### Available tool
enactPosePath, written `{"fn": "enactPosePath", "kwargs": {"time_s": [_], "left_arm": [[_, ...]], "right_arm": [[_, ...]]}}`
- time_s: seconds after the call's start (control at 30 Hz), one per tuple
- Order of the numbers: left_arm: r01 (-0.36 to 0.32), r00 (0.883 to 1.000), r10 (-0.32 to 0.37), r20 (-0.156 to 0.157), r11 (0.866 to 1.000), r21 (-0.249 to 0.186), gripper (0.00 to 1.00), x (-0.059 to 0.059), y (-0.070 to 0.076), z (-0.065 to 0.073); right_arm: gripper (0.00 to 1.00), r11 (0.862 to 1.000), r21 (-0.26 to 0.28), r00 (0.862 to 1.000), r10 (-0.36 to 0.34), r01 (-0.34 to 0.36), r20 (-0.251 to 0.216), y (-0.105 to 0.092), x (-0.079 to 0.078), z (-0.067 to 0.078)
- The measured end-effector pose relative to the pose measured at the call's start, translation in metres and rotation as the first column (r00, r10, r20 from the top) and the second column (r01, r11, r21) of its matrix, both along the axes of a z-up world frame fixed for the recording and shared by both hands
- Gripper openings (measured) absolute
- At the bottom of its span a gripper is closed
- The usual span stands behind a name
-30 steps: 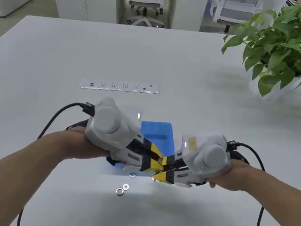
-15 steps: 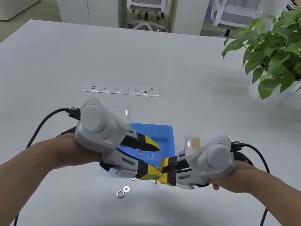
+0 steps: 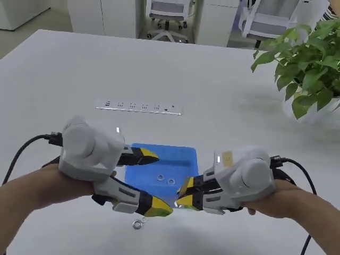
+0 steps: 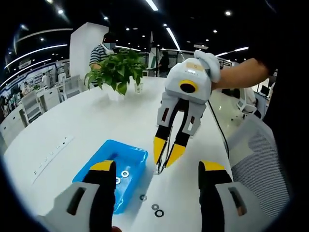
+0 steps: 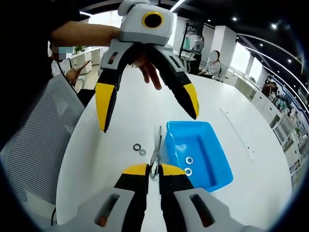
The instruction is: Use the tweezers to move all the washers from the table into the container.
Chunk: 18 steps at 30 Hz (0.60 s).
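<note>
A blue tray [image 3: 183, 155] lies on the white table [image 3: 223, 106] with two washers [image 3: 166, 179] in it. More washers [image 3: 139, 222] rest on the table by its near left corner. My right gripper [image 5: 153, 170] is shut on thin metal tweezers [image 5: 156, 150], whose tips point at the table between the tray [image 5: 207, 166] and two loose washers [image 5: 140, 149]. My left gripper [image 3: 153, 183] hangs open over the tray's left side, jaws spread wide and holding nothing. In the left gripper view the right gripper [image 4: 167, 151] faces me with the tweezers [image 4: 161, 166] hanging down from it.
A white power strip [image 3: 139, 106] lies beyond the tray. A potted plant [image 3: 308, 64] stands at the table's far right. Office chairs [image 3: 164, 13] stand behind the far edge. Cables [image 3: 26, 149] trail from both grippers.
My left gripper, close against the right gripper's jaws a second ago, has opened wide and drawn back to the left. The right gripper stays shut on the tweezers.
</note>
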State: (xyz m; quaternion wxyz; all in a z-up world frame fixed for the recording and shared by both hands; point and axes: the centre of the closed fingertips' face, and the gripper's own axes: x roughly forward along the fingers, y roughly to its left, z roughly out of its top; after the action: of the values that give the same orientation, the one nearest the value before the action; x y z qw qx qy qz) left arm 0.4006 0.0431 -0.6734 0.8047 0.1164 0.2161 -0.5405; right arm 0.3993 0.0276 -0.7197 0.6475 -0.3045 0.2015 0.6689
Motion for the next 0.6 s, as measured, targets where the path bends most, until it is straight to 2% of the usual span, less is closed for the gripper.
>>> {"fn": "enactPosePath", "kwargs": {"time_s": [0.13, 0.4, 0.6], "left_arm": [[-0.024, 1.000, 0.024, 0.006, 1.000, -0.003, 0.82, -0.004, 0.005, 0.003], [-0.094, 0.996, 0.094, -0.004, 0.996, -0.009, 0.97, -0.004, 0.016, 0.003], [-0.121, 0.993, 0.121, -0.007, 0.993, -0.014, 0.99, -0.005, 0.021, 0.003]], "right_arm": [[0.08, 1.000, 0.003, 1.000, 0.002, -0.002, 0.005, -0.001, 0.003, 0.010], [0.08, 1.000, 0.003, 1.000, 0.001, -0.001, 0.009, -0.004, 0.008, 0.022], [0.08, 1.000, 0.009, 1.000, 0.000, 0.000, 0.005, -0.004, 0.013, 0.028]]}}
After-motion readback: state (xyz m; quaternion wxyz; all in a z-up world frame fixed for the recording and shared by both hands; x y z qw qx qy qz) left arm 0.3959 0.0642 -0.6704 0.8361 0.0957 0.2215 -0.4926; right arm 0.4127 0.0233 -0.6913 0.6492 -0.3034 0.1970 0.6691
